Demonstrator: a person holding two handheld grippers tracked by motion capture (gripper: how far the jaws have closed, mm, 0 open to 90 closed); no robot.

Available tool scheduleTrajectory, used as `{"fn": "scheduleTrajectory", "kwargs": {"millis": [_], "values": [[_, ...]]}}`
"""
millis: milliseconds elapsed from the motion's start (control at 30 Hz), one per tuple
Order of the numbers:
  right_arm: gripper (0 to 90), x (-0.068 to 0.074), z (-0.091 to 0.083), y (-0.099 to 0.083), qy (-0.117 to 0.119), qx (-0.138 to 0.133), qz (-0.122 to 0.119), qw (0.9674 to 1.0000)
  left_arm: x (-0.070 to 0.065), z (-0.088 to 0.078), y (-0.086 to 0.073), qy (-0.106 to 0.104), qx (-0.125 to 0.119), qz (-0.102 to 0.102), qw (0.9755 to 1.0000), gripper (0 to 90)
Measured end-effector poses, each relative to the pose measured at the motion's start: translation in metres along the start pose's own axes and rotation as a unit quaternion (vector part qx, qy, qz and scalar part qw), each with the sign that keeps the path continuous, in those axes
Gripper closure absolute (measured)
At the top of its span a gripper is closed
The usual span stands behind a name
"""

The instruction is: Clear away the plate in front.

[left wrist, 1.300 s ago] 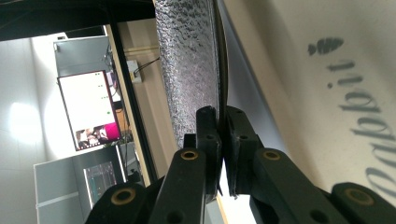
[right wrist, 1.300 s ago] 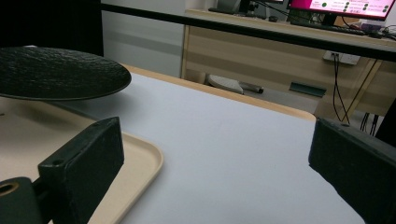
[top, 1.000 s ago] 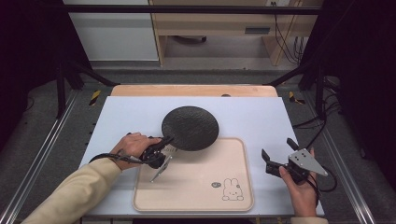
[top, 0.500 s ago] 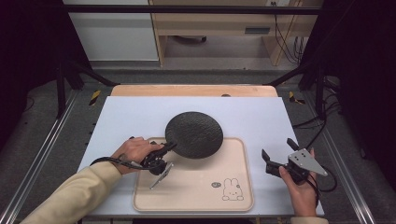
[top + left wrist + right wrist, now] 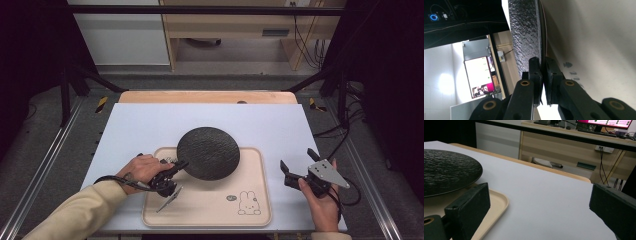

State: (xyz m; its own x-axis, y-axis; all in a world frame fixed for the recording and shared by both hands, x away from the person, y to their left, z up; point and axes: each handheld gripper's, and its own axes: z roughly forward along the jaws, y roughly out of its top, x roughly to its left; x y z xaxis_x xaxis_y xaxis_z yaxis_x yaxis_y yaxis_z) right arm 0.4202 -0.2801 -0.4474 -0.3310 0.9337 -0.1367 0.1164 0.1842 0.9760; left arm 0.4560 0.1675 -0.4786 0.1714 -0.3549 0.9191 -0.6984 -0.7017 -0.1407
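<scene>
Overhead, left gripper [image 5: 176, 167] clamps the near-left rim of the black plate [image 5: 209, 152] above the tray [image 5: 210, 206]; right gripper [image 5: 296, 167], right of tray, gapes wide, holding nothing.

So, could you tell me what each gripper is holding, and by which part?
The left gripper clamps the black plate by its near-left rim. The right gripper is open and holds nothing.

Cream sleeve [image 5: 75, 210]; 2 black claws
</scene>
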Motion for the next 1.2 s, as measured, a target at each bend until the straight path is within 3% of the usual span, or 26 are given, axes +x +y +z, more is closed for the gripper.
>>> {"fn": "scheduleTrajectory", "kwargs": {"millis": [167, 233, 400, 467, 533, 567, 600, 667, 700, 767, 867, 967, 1000, 1100, 1133, 1200], "values": [[3.7, 0.0, -0.001, 0.0, -0.002, 0.001, 0.0, 1.0, -0.004, -0.004, 0.004, -0.003, -0.001, 0.011, 0.9999, 84.5], [3.7, 0.0, -0.001, 0.0, -0.003, 0.001, 0.0, 1.0, -0.006, -0.003, 0.006, 0.0, -0.013, 0.002, 0.9999, 84.5], [3.7, -0.001, 0.0, 0.0, -0.004, 0.002, 0.0, 1.0, -0.009, -0.007, 0.012, -0.002, -0.01, 0.008, 0.9999, 84.4], [3.6, 0.0, 0.0, 0.0, -0.004, 0.001, 0.0, 1.0, -0.012, -0.008, 0.013, 0.001, -0.021, -0.005, 0.9998, 84.5], [3.6, 0.0, -0.001, 0.0, -0.004, 0.001, -0.001, 1.0, -0.013, -0.009, 0.014, 0.0, -0.022, -0.004, 0.9998, 84.5], [3.6, 0.0, -0.001, 0.0, -0.004, 0.001, -0.001, 1.0, -0.012, -0.011, 0.015, -0.005, -0.015, 0.002, 0.9999, 84.4], [3.6, -0.001, -0.001, 0.0, -0.004, 0.001, -0.001, 1.0, -0.011, -0.01, 0.017, 0.001, -0.033, 0.01, 0.9994, 84.4], [3.6, -0.001, -0.001, 0.0, -0.005, 0.001, 0.0, 1.0, -0.011, -0.012, 0.018, -0.001, -0.03, 0.018, 0.9994, 84.3], [3.6, -0.001, -0.001, 0.0, -0.005, 0.001, 0.0, 1.0, -0.013, -0.013, 0.019, 0.002, -0.036, 0.009, 0.9993, 84.3], [3.6, -0.001, -0.001, 0.0, -0.005, 0.001, -0.001, 1.0, -0.013, -0.015, 0.02, 0.002, -0.032, 0.017, 0.9993, 84.4], [3.7, 0.0, -0.001, 0.0, -0.004, 0.002, -0.002, 1.0, -0.015, -0.017, 0.022, 0.004, -0.04, 0.004, 0.9992, 84.3], [3.7, 0.0, -0.001, 0.0, -0.003, 0.003, -0.003, 1.0, -0.016, -0.019, 0.024, 0.003, -0.037, 0.013, 0.9992, 84.3], [3.6, 0.0, -0.001, 0.0, -0.003, 0.003, -0.003, 1.0, -0.018, -0.018, 0.024, 0.006, -0.045, 0.0, 0.999, 84.4], [3.7, 0.0, 0.0, 0.0, -0.004, 0.003, -0.002, 1.0, -0.02, -0.019, 0.024, 0.005, -0.045, 0.003, 0.999, 84.3], [3.7, 0.0, 0.0, 0.0, -0.005, 0.003, -0.001, 1.0, -0.02, -0.021, 0.025, 0.002, -0.037, 0.014, 0.9992, 84.4], [3.7, -0.001, -0.001, 0.0, -0.006, 0.003, 0.0, 1.0, -0.022, -0.021, 0.024, 0.004, -0.044, 0.007, 0.999, 84.3]]}}
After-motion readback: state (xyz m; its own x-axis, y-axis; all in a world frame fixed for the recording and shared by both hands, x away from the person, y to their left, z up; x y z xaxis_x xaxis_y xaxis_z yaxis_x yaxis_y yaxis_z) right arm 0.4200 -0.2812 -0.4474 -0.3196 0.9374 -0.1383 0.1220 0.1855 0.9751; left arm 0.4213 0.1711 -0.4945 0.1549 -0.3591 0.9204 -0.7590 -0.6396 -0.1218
